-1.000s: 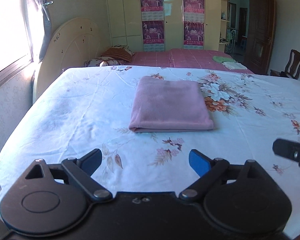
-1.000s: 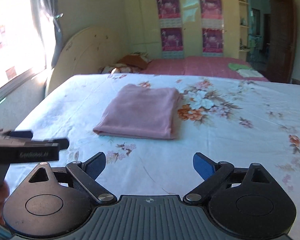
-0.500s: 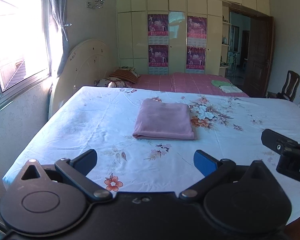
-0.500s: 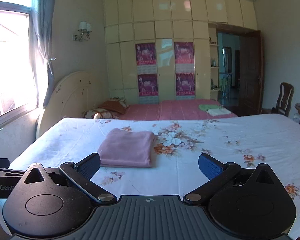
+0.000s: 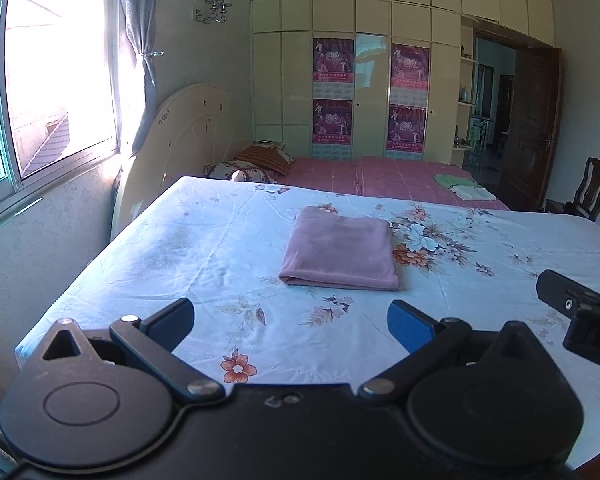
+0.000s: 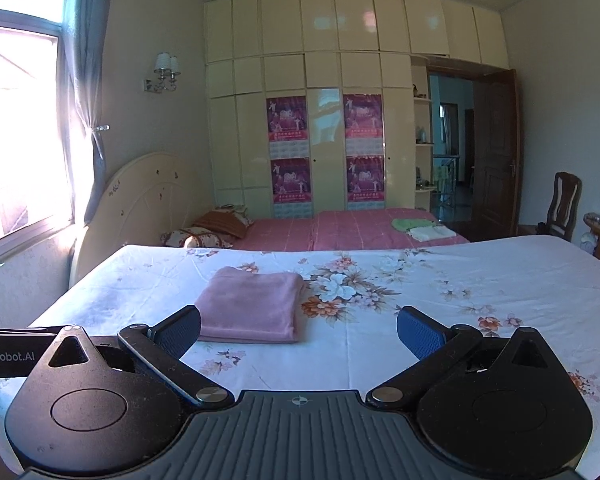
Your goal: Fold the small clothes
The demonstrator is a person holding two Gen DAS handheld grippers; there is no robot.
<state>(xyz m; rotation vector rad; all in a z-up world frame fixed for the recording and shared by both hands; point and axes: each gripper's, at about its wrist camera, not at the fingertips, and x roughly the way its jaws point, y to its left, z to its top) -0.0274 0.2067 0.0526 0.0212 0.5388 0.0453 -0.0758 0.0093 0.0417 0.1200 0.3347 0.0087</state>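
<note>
Pink folded cloth [image 5: 340,250] lies at twelve o'clock on the floral bedsheet [image 5: 204,248], well apart from both tools. Left gripper [image 5: 290,320] and right gripper [image 6: 298,330] gape, empty. Soft, light (probably floppy): pinch its corners.

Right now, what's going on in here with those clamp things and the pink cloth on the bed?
A person is folding small clothes with a hand-held gripper in each hand. The pink cloth lies folded into a neat rectangle on the flowered sheet. The left hand-held gripper and the right hand-held gripper are both open, empty and clear of it, so this piece looks finished.
</note>
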